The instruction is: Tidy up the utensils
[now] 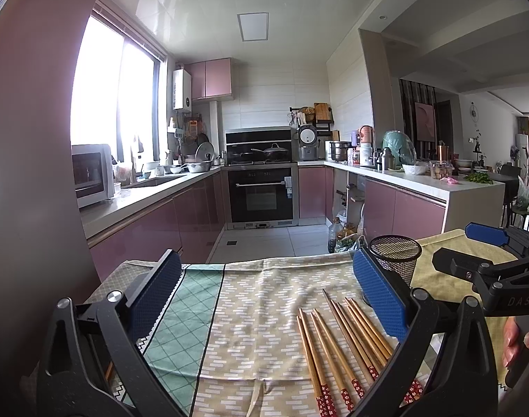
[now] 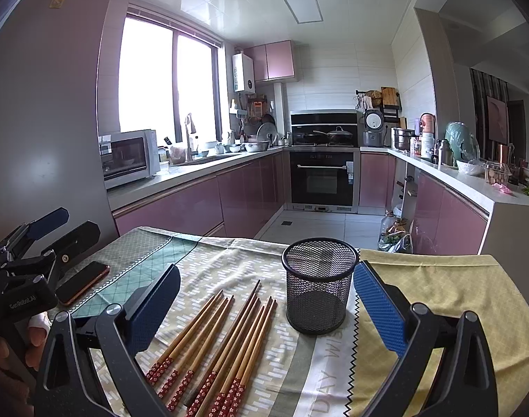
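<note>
Inspected from left to right across a cloth-covered table point(image 2: 438, 278) in a kitchen.

Far left, right wrist view only: phone point(image 2: 82, 282) lying flat on the green-checked part of the cloth, just beside the left gripper point(image 2: 68, 222). Hidden from the left wrist view.

Left gripper point(image 1: 267, 295): blue pads spread wide, nothing between them, held above the patterned cloth. Seen from its side in the right wrist view, with fingers of a hand point(image 2: 38, 333) on its grip.

Centre: chopsticks point(image 2: 226, 340) lying flat on the cloth in a loose fan, wooden shafts pointing away, red flower-printed ends toward the cameras. About 10 counted; exact number not certain where they overlap. In the left wrist view the same chopsticks point(image 1: 340, 344) lie partly behind that gripper's right finger point(image 1: 379, 295), some ends cut off.

Right of the chopsticks: black mesh cup point(image 2: 318, 285), upright, near the chopstick tips but apart from them. Interior seen in full only in the right wrist view: no chopsticks inside. In the left wrist view just the cup's point(image 1: 396, 253) rim and upper wall visible behind the finger.

Right gripper point(image 2: 266, 299): pads spread wide, pinching nothing, chopsticks and cup both framed between them. Seen in the left wrist view at far right point(image 1: 472, 243), a hand point(image 1: 514, 340) behind it.

Yellow cloth at far right, bare.
</note>
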